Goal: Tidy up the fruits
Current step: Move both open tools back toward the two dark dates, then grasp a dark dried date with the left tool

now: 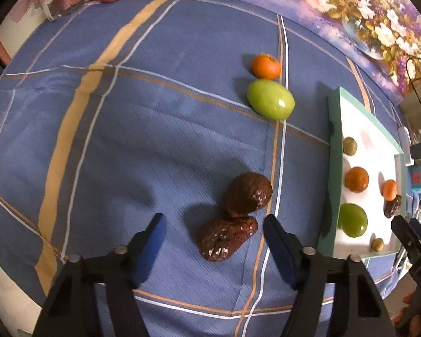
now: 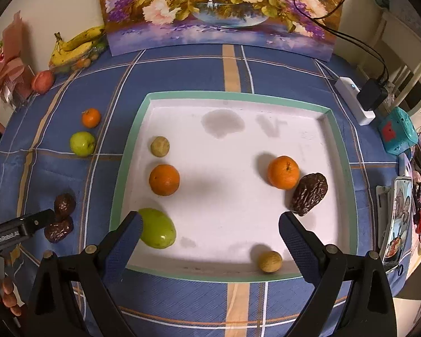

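Two dark wrinkled dates lie touching on the blue checked cloth. The nearer date (image 1: 226, 237) sits between the fingers of my left gripper (image 1: 214, 241), which is open with gaps on both sides. The farther date (image 1: 247, 193) lies just beyond the tips. A green fruit (image 1: 270, 99) and a small orange (image 1: 266, 66) rest farther out on the cloth. My right gripper (image 2: 210, 238) hangs open over the near part of the white tray (image 2: 348, 174), holding nothing. The tray holds two oranges (image 2: 164, 179) (image 2: 283, 172), a green fruit (image 2: 157, 231), a date (image 2: 309, 193) and two small tan fruits (image 2: 160, 146) (image 2: 270, 261).
A flower painting (image 2: 219, 8) leans against the wall behind the tray. Bananas (image 2: 75, 45) and a red apple (image 2: 43, 81) sit at the back left. A power strip (image 2: 353, 98), a teal box (image 2: 397, 133) and a phone (image 2: 397, 219) line the table's right edge.
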